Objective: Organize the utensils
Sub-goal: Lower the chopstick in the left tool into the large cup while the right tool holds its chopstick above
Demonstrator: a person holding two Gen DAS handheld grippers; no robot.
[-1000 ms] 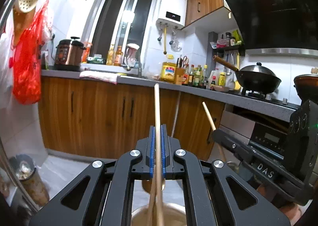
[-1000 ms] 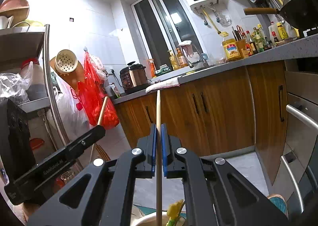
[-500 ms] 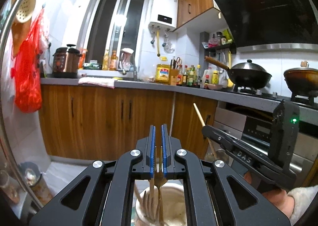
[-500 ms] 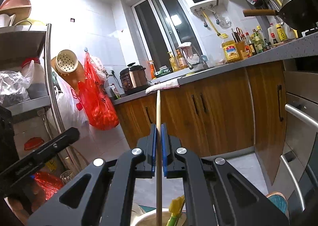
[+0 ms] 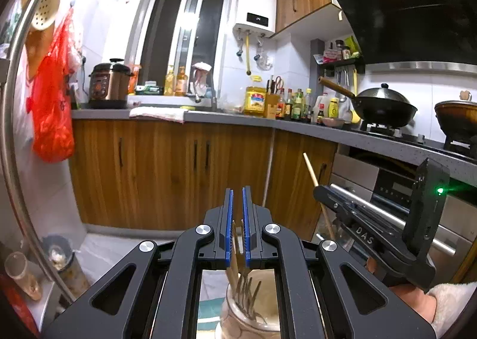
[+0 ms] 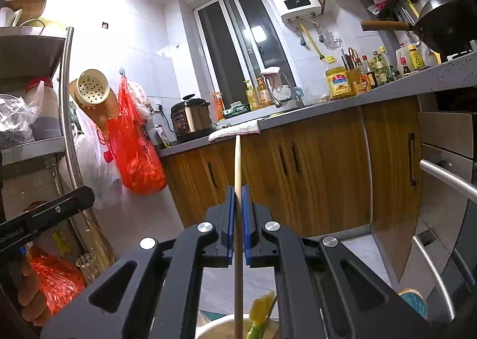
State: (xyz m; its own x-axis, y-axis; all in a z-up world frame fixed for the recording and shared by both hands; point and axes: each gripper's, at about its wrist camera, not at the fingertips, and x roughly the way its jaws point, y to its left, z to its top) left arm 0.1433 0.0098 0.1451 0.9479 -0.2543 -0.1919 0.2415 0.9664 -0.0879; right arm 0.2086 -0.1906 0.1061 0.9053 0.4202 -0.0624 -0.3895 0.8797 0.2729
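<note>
- One wooden chopstick [image 6: 237, 178] remains outside its container: it stands near-upright, clamped between the blue pads of the right tool [image 6: 237, 214], with its lower end reaching down to the rim of a pale holder [image 6: 220, 327] at the bottom edge of the right wrist view.
- A yellow-green utensil [image 6: 260, 313] already stands in that holder, just beside the chopstick.
- Under the left tool [image 5: 237, 217], a ceramic jar [image 5: 238, 316] holds several wooden forks [image 5: 247, 294] and sticks, tops fanned outward.
- Left tool state: jaws drawn nearly together, a narrow slit between the pads. Wooden tips show behind the slit, but no clamping is evident; judged to carry nothing.
- The left wrist view confirms the right tool [image 5: 331, 194] to its right, chopstick [image 5: 310, 169] projecting above it at a tilt.
- Progress, as a judgement: well advanced. Jar contents are seated; the right-hand chopstick is the pending item and has yet to be lowered and released.
- What supports the jar and holder is not visible; whether further loose utensils remain cannot be told.
</note>
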